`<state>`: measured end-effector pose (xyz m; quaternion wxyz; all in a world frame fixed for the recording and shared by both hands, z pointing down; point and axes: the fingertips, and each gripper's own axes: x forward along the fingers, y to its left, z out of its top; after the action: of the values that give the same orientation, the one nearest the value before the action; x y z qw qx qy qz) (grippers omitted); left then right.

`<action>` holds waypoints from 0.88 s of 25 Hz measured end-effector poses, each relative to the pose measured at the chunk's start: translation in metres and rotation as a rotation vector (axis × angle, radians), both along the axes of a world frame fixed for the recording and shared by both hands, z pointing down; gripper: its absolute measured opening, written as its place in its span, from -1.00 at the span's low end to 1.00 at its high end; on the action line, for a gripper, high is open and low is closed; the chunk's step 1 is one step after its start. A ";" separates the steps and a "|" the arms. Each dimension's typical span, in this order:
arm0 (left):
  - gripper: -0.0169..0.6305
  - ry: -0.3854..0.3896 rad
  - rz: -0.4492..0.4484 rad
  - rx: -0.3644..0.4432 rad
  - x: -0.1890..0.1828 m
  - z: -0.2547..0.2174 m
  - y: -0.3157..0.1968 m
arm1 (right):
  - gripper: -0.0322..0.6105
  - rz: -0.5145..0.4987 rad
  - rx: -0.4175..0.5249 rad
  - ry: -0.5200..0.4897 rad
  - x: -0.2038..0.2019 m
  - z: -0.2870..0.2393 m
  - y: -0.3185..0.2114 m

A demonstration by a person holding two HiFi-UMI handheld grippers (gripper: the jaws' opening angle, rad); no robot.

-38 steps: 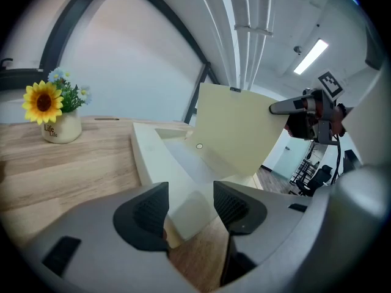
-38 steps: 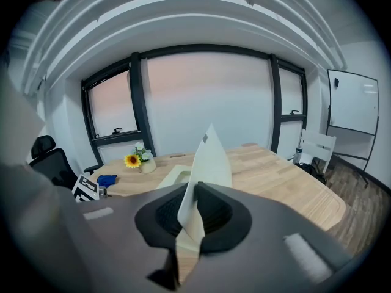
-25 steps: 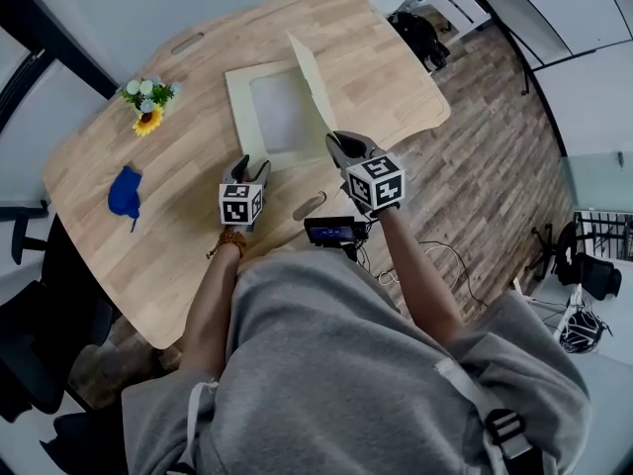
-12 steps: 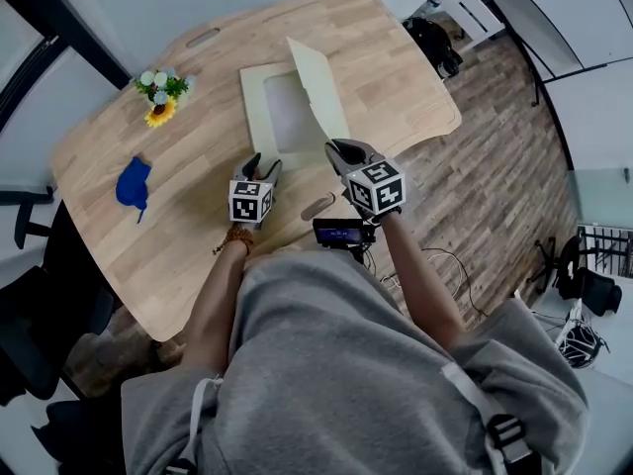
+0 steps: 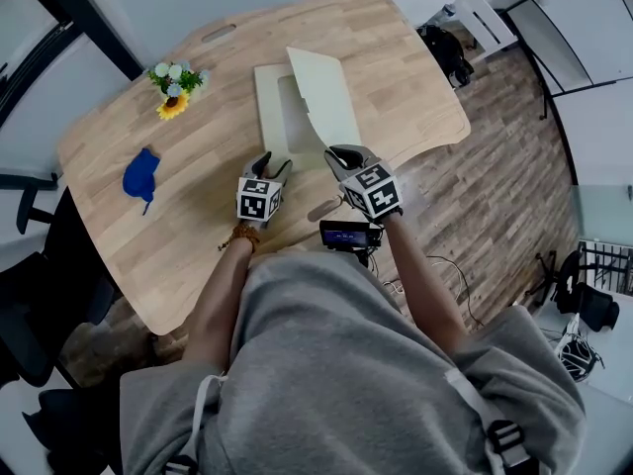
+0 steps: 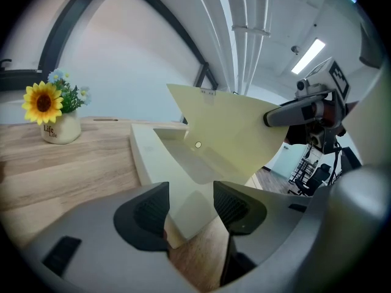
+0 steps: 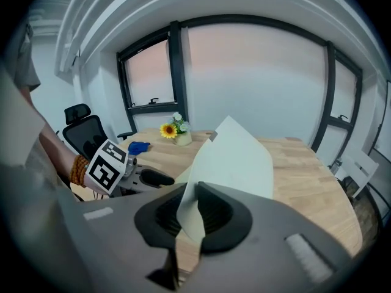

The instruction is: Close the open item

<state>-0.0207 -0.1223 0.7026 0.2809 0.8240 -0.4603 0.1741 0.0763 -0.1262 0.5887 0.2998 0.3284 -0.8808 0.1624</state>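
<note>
A flat cream box (image 5: 267, 107) lies open on the wooden table (image 5: 198, 186). Its lid (image 5: 321, 92) stands tilted over the tray. My right gripper (image 5: 341, 154) is shut on the lid's near edge; in the right gripper view the lid (image 7: 235, 157) runs up from between the pads of that gripper (image 7: 190, 215). My left gripper (image 5: 275, 164) sits at the tray's near left corner. In the left gripper view that corner of the box (image 6: 165, 163) fills the gap between the pads of the left gripper (image 6: 190, 209), and the lid (image 6: 226, 136) hangs above.
A small pot of flowers (image 5: 175, 89) stands at the table's far left and a blue object (image 5: 141, 174) lies to the left. A dark device (image 5: 346, 234) sits at the near table edge, just below my right gripper. Wooden floor lies right of the table.
The lid has swung from nearly upright to leaning lower over the tray, with my right gripper still on its edge. The left gripper has stayed at the tray's corner.
</note>
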 end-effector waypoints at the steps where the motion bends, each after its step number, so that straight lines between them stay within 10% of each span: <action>1: -0.24 0.002 0.002 -0.001 0.000 0.000 0.001 | -0.79 -0.010 -0.006 0.004 -0.003 0.003 0.000; 22: -0.24 0.254 -0.060 -0.035 -0.009 -0.008 0.007 | -0.76 -0.263 -0.171 0.225 -0.049 0.066 0.033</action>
<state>-0.0301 -0.1151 0.6944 0.3564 0.8202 -0.4423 0.0679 0.0275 -0.0930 0.6544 0.4420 0.2000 -0.8600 0.1584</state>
